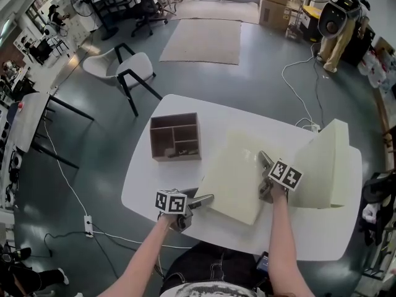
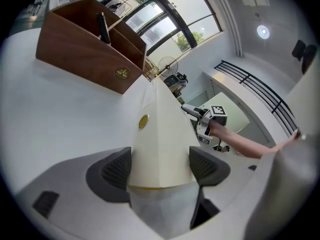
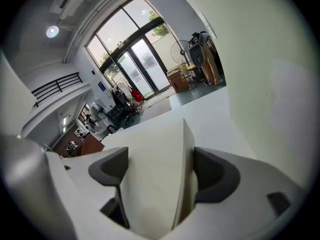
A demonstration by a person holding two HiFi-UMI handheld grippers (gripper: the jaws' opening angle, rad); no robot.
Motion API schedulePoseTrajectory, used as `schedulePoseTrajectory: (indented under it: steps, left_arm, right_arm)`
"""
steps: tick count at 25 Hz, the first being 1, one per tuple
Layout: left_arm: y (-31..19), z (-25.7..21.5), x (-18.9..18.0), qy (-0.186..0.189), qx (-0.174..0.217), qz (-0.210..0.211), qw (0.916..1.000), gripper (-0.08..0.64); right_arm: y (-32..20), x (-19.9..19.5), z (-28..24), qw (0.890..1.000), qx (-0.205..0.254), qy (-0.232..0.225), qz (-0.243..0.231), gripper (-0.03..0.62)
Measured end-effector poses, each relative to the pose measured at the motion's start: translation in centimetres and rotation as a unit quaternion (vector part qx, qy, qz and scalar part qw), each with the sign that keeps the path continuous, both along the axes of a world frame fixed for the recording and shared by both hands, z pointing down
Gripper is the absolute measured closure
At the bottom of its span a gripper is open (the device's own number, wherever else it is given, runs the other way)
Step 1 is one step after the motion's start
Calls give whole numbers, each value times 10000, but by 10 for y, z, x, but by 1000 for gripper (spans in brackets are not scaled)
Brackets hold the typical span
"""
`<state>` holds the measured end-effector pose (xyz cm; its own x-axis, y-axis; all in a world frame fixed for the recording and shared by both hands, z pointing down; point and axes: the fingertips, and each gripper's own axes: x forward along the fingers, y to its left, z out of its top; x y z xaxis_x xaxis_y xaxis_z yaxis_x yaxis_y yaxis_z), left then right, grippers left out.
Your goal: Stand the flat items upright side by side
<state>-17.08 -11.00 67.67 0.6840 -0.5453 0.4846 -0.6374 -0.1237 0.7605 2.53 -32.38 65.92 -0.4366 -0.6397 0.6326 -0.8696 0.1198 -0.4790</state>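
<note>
The brown box (image 1: pixel 176 156) at the upper left of the bench (image 1: pixel 145 187) has little rooms. I see just one small dark thing (image 2: pixel 102 28) in it. My left tool (image 2: pixel 161 169) pinches the low left corner of a pale board (image 1: pixel 232 175) in the middle. My right tool (image 3: pixel 160 171) pinches its right edge. It is tilted, not up yet. At the right, standing boards (image 1: pixel 328 163) look done.

Glossy grey floor (image 1: pixel 204 85), beige rug (image 1: pixel 202 40), white chair (image 1: pixel 131 64), cardboard boxes (image 1: pixel 275 2), tall glazed doors (image 3: pixel 145 64).
</note>
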Motion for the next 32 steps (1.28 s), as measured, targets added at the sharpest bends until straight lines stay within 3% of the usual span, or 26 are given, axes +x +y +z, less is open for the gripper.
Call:
schedulePoseTrajectory:
  steps: [7, 15, 18, 22, 32]
  left_arm:
    - [10, -2, 6, -179, 309, 670, 9971, 189]
    - [18, -12, 15, -607, 1076, 1606, 9793, 178]
    - [19, -15, 19, -999, 1288, 2154, 9628, 166]
    - [20, -19, 26, -1592, 1526, 2803, 9342, 140]
    - [2, -25, 41, -2678, 1952, 3450, 8781, 135]
  right_arm:
    - [14, -8, -39, 9969, 769, 14, -143, 215]
    - [43, -18, -102, 9857, 1652, 64, -325, 222]
    - [56, -21, -126, 9807, 1902, 96, -443, 222]
    - [80, -22, -155, 9728, 2244, 161, -545, 229]
    - [131, 4, -205, 9546, 2889, 488, -537, 241]
